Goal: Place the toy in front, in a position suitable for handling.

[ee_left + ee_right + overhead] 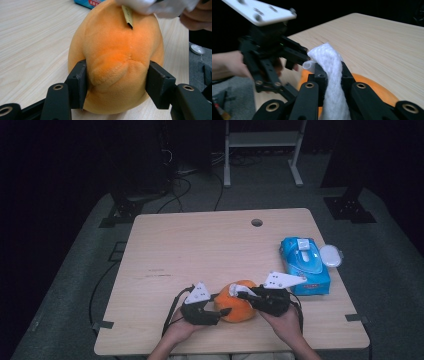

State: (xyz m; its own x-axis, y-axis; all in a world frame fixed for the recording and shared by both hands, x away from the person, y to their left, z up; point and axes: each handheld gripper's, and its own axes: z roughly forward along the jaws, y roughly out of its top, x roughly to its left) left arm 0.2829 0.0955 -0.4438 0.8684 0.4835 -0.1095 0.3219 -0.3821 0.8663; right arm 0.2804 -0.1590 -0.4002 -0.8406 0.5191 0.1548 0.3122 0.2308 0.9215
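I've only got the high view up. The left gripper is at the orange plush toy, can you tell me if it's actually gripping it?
Observer: Yes. In the left gripper view the left gripper has its fingers pressed into both sides of the orange plush toy, denting the fabric.
Operator: And the white thing at the right gripper?
Observer: The right gripper is shut on a white wipe, pinched between its fingers.
Operator: Anything on the toy I can't make out?
Observer: A small tan tag hangs from the seam at its top, just under the wipe.
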